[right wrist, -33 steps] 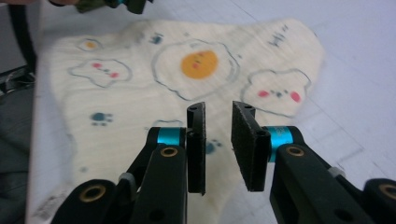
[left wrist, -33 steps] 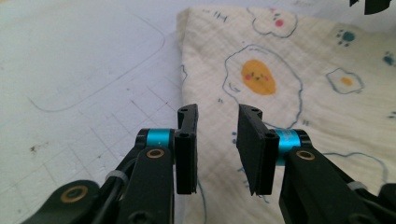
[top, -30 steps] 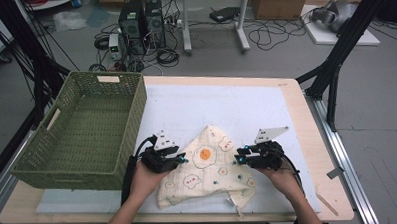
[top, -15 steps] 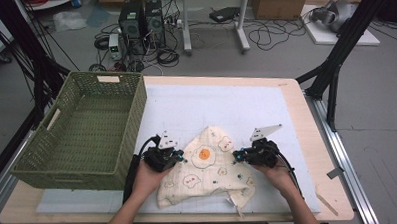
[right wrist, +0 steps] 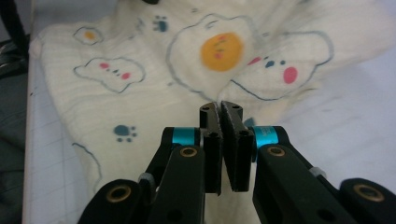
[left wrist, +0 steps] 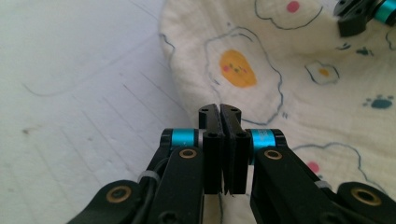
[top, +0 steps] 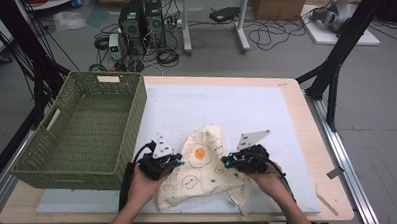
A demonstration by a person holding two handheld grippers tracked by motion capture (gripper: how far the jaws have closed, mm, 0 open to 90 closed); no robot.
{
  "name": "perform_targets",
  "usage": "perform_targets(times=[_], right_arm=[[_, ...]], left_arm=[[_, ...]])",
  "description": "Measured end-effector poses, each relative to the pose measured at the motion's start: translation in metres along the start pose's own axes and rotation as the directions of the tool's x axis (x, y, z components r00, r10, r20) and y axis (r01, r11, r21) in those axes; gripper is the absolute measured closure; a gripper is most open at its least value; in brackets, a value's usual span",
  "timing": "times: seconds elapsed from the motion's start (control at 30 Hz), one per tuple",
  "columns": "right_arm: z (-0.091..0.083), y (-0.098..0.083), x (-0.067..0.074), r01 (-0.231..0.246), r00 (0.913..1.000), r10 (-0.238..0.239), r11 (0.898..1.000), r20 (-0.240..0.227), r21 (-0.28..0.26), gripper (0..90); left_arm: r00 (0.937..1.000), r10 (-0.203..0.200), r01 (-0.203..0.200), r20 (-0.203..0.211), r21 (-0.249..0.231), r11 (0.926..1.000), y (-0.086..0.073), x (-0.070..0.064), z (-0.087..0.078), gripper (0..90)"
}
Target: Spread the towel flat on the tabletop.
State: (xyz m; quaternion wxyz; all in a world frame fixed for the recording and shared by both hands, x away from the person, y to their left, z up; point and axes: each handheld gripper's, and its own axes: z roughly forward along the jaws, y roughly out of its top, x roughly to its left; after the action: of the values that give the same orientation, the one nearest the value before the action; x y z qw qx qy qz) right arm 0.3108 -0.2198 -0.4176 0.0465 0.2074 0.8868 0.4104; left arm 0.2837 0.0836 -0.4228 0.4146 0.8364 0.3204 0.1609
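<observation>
A cream cloth [top: 203, 167] printed with fried eggs and paw marks lies crumpled on the white mat [top: 226, 106] near the table's front edge. My left gripper [top: 177, 160] sits at the cloth's left edge, its jaws shut and pinching the cloth's [left wrist: 303, 70] hem, as the left gripper view [left wrist: 219, 109] shows. Opposite it, my right gripper [top: 224, 163] is at the cloth's right side. In the right gripper view [right wrist: 220, 107] those jaws are pressed together on a fold of the cloth [right wrist: 154, 107]. The two grippers point toward each other.
A green wicker basket [top: 88, 171] stands on the table's left part, close to my left hand. A thin wooden stick [top: 327, 202] lies at the front right corner. Bare mat stretches behind the cloth. Computers and cables sit on the floor beyond.
Both pairs of jaws have closed. The right gripper has slid left onto the cloth, and the left gripper has shifted slightly toward the front edge.
</observation>
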Motion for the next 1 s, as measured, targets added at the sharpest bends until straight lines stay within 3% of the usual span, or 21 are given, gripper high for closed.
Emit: perform_targets(times=[0.17,0.37,0.63,0.7,0.77,0.83,0.9,1.0], right_arm=[[0.03,-0.007,0.016,0.036,0.9984,-0.032,0.997,-0.047,0.074,86.6],[0.018,-0.008,0.014,0.018,0.9974,-0.016,0.999,-0.07,0.03,78.8],[-0.006,-0.006,-0.001,-0.026,0.9991,0.025,0.999,-0.035,-0.027,86.4],[-0.006,-0.007,-0.004,-0.034,0.9991,0.033,0.999,-0.025,-0.024,86.7],[-0.005,-0.008,-0.005,-0.033,0.9994,0.033,0.999,-0.006,-0.009,87.1],[-0.008,-0.007,-0.006,-0.039,0.999,0.04,0.999,0.019,-0.024,87.4],[-0.013,-0.007,-0.007,-0.039,0.9978,0.041,0.999,0.052,-0.037,87.4],[-0.02,-0.005,-0.005,-0.02,0.997,0.023,0.999,0.074,-0.042,87.4]], left_arm=[[0.9984,0.026,-0.028,0.049,0.038,0.9989,-0.005,-0.009,0.012,86.0],[0.9982,0.026,-0.03,0.054,0.057,0.9979,-0.009,-0.011,0.02,86.7],[0.9982,0.032,-0.034,0.05,0.057,0.9978,-0.008,-0.011,0.02,87.1],[0.9987,0.033,-0.035,0.039,0.05,0.9981,-0.007,-0.011,0.018,87.1],[0.9992,0.04,-0.04,-0.003,0.03,0.9988,-0.004,-0.009,0.016,87.5],[0.9984,0.018,-0.019,-0.053,-0.006,0.9998,0.0,-0.005,0.012,87.8],[0.9943,0.008,-0.013,-0.106,-0.047,0.9988,0.006,0.0,0.004,87.8],[0.9893,-0.006,-0.01,-0.146,-0.105,0.9944,0.012,0.001,-0.007,87.8]])
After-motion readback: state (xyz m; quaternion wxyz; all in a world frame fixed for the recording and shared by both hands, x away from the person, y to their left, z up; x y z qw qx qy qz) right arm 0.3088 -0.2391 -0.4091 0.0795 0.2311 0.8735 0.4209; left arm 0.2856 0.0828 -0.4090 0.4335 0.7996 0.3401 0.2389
